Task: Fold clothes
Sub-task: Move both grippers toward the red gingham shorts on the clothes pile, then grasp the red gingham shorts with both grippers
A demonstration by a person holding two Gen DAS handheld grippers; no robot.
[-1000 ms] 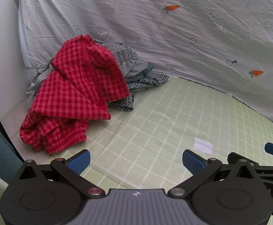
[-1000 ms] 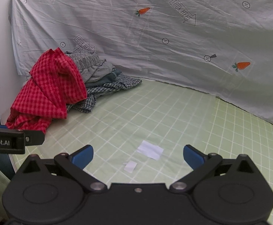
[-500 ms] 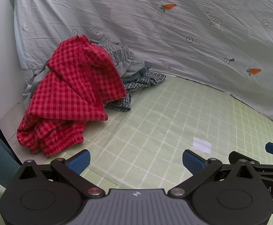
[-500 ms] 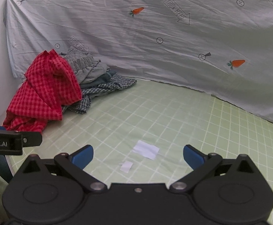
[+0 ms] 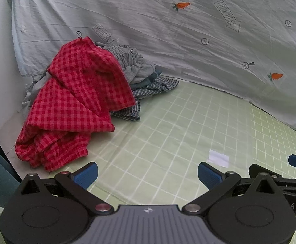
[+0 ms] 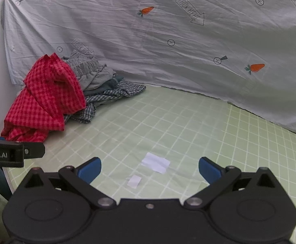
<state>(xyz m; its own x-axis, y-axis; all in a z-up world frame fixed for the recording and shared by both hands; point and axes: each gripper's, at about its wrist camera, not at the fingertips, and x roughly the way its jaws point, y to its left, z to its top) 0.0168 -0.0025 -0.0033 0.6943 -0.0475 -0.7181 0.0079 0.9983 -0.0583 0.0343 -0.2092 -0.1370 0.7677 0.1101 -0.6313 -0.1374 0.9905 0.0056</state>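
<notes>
The red gingham garment [image 5: 72, 109] lay crumpled over the near side of the clothes pile [image 5: 135, 75], against the carrot-print sheet [image 5: 168, 40], ahead and to the left of the left gripper [image 5: 147, 173], whose blue fingers [image 5: 86, 173] were spread wide and held nothing, and well apart from the equally wide, empty right gripper [image 6: 150, 167]. The right wrist view showed two white paper scraps [image 6: 155, 162] on the green grid cloth [image 6: 188, 122] beyond its fingers; the left view showed only one, right of the pile. From the pile rightward the cloth lay flat up to the sheet's hem.
</notes>
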